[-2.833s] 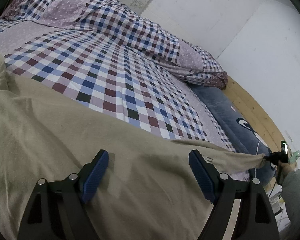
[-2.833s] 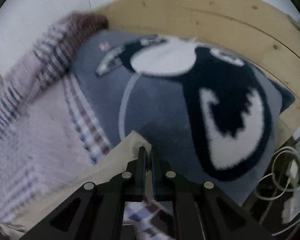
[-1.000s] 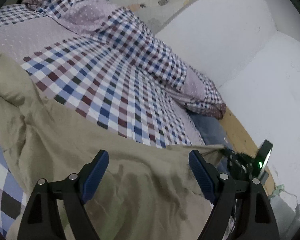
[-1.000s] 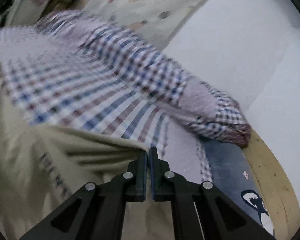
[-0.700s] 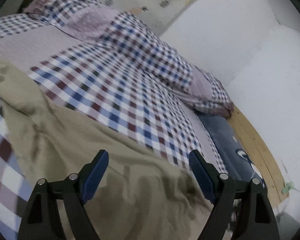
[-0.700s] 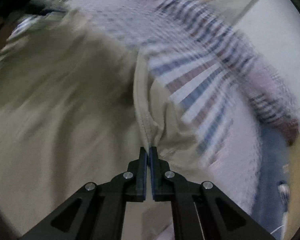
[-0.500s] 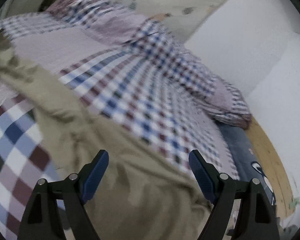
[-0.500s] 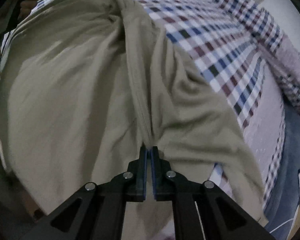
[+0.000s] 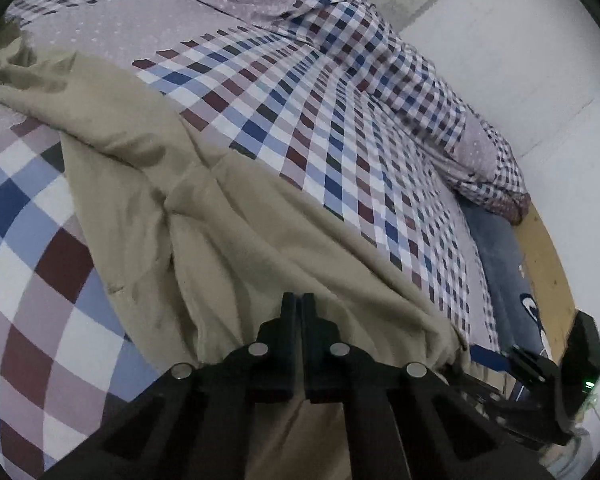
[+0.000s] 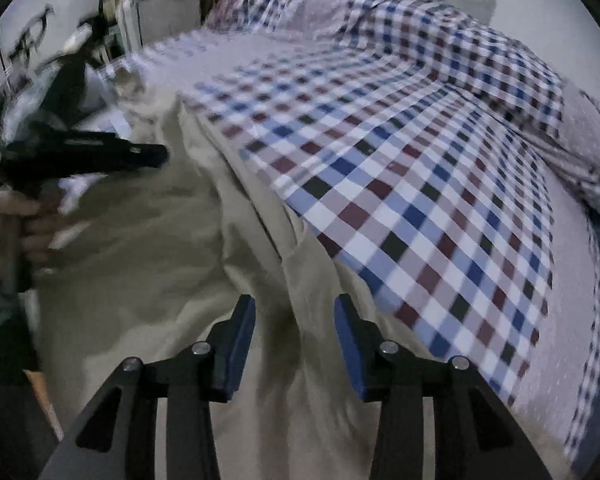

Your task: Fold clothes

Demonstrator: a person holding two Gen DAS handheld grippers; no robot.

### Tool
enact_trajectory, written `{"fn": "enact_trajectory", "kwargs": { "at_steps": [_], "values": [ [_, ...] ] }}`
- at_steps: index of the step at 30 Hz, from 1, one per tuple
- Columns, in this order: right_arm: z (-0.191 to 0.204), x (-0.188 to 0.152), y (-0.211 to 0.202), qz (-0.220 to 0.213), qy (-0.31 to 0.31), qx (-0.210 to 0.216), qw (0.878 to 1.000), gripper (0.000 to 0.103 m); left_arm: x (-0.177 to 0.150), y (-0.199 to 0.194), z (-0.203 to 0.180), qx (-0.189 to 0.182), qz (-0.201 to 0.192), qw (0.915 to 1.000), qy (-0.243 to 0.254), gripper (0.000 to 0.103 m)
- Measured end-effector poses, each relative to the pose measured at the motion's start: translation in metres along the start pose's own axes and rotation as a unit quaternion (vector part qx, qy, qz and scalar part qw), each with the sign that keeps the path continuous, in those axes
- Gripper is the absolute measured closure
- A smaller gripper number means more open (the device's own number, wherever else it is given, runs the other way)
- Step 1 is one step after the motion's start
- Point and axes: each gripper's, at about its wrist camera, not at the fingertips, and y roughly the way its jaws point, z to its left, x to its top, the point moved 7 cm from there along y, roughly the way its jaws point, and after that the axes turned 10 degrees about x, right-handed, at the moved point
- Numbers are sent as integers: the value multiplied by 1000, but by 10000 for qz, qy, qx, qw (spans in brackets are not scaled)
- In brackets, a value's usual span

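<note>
Only right wrist view shows the hand [image 10: 40,224] gripping left gripper [image 10: 156,156].

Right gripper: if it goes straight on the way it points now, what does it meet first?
Most likely the beige garment: a raised fold of it lies between the open right gripper pads, which have just been opening. The checked bedspread lies beyond.

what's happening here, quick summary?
A person with a handheld gripper in each hand is folding a beige garment spread on a checked bedspread. The left gripper is shut on a fold of the fabric. The right gripper has just been opening; a ridge of cloth lies between its jaws, unpinched.
</note>
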Motion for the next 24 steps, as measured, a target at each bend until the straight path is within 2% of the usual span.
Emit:
{"fn": "enact_trajectory", "kwargs": {
  "at_steps": [2, 3, 4, 8, 10, 12, 15, 16, 17, 18, 19, 20, 22, 24],
  "values": [
    [-2, 3, 17, 123, -67, -150, 9998, 64, 1, -7, 4, 138, -139, 9998, 44, 103],
    [-6, 1, 15, 20, 29, -217, 9998, 72, 1, -10, 6, 177, -184, 9997, 40, 103],
    [-11, -2, 13, -88, 129, -278, 9995, 89, 2, -11, 9, 201, -213, 9996, 14, 103],
    [-17, -9, -31, -955, 608, -73, 9935, 92, 6, -19, 14, 128, -335, 9993, -88, 103],
    [-6, -21, -57, -1350, 617, -16, 9889, 93, 7, -25, 9, -45, -418, 9991, -95, 102],
    [18, -35, -78, -1620, 421, 269, 9855, 93, 9, -31, 4, -219, -501, 9985, -102, 99],
    [73, -76, -86, -1422, -93, 796, 9866, 93, 12, -50, 0, -447, -753, 9960, -150, 94],
    [90, -101, -80, -1089, -258, 882, 9898, 93, 13, -56, -3, -564, -849, 9947, -143, 88],
    [93, -118, -78, -871, -323, 858, 9920, 93, 13, -61, -6, -670, -918, 9935, -99, 75],
    [97, -135, -75, -654, -382, 833, 9936, 93, 13, -66, -11, -736, -977, 9925, -8, 66],
    [99, -153, -71, -477, -311, 825, 9950, 94, 12, -70, -17, -739, -1073, 9914, 146, 49],
    [100, -161, -70, -479, -229, 788, 9955, 94, 10, -73, -23, -711, -1168, 9901, 316, 40],
    [94, -174, -73, -643, 42, 768, 9950, 94, 4, -71, -34, -607, -1154, 9897, 592, 37],
    [85, -168, -70, -768, 169, 724, 9943, 94, -6, -60, -42, -378, -963, 9908, 877, 37]
  ]
}}
